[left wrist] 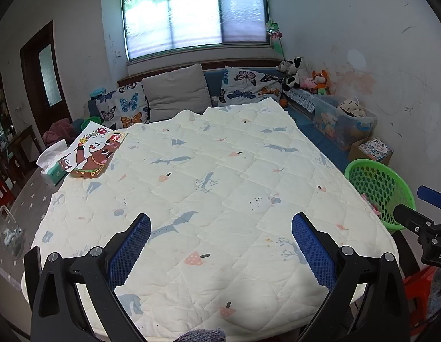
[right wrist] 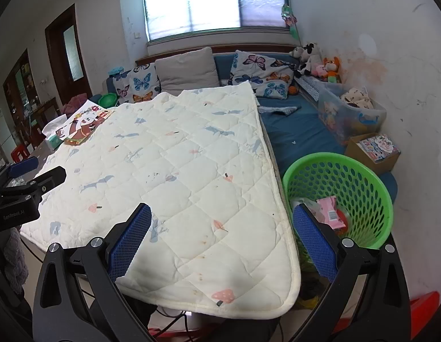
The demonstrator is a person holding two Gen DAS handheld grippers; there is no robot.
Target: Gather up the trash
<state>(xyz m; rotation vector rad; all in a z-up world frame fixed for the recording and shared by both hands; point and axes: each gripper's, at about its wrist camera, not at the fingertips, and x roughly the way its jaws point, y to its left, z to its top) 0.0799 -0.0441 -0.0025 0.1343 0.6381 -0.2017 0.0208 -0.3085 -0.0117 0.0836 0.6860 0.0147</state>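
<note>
A green perforated basket (right wrist: pixel 360 182) stands on the floor to the right of the table and holds a pink wrapper (right wrist: pixel 331 211) and other trash. It also shows in the left wrist view (left wrist: pixel 383 185). My right gripper (right wrist: pixel 222 236) is open and empty above the table's near right corner, just left of the basket. My left gripper (left wrist: pixel 220 245) is open and empty above the near part of the cream quilted cover (left wrist: pixel 209 176). The right gripper's side shows at the right edge of the left wrist view (left wrist: pixel 420 219).
A cartoon bear picture book (left wrist: pixel 92 154) and a tissue pack (left wrist: pixel 52 165) lie at the table's far left. A blue sofa with butterfly cushions (left wrist: pixel 129 108) is behind. A clear storage bin (right wrist: pixel 349 114), a cardboard box (right wrist: pixel 374 151) and plush toys (right wrist: pixel 320 62) stand at the right wall.
</note>
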